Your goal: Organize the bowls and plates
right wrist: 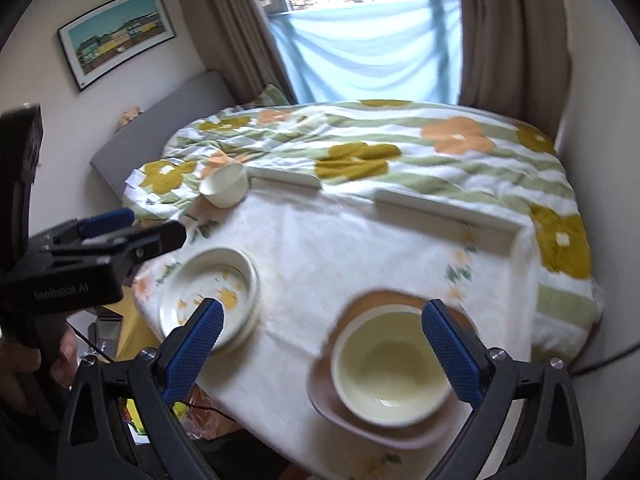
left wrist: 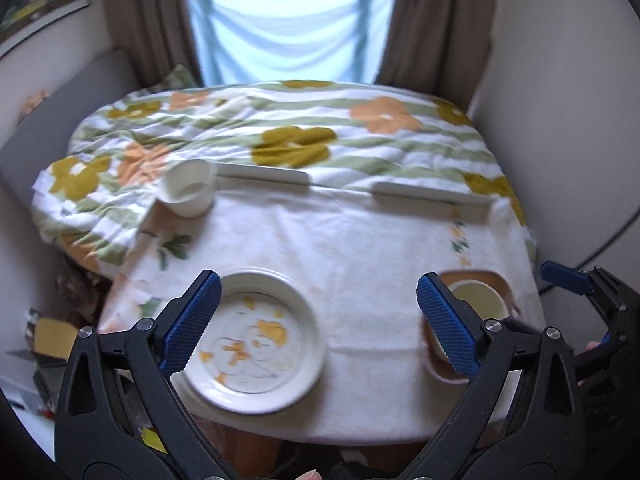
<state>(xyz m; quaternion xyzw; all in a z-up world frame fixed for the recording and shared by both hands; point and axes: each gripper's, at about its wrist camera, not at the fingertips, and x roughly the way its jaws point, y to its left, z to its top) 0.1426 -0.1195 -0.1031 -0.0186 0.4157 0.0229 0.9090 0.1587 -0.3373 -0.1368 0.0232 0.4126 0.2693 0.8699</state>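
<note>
A white plate with yellow flower print (left wrist: 256, 340) lies at the table's near left; it looks like a short stack in the right wrist view (right wrist: 210, 290). A pale yellow bowl (right wrist: 394, 364) sits on a pinkish-brown plate (right wrist: 360, 426) at the near right, also in the left wrist view (left wrist: 482, 296). A small white bowl (left wrist: 190, 188) stands at the far left (right wrist: 225, 189). My left gripper (left wrist: 318, 320) is open and empty above the near edge. My right gripper (right wrist: 322, 348) is open and empty over the yellow bowl.
The small table has a white flowered cloth (left wrist: 360, 248) and sits against a bed with a flowered blanket (left wrist: 300, 136). Two white bars (left wrist: 264, 174) lie along the table's far edge. Walls close in left and right; a curtained window is behind.
</note>
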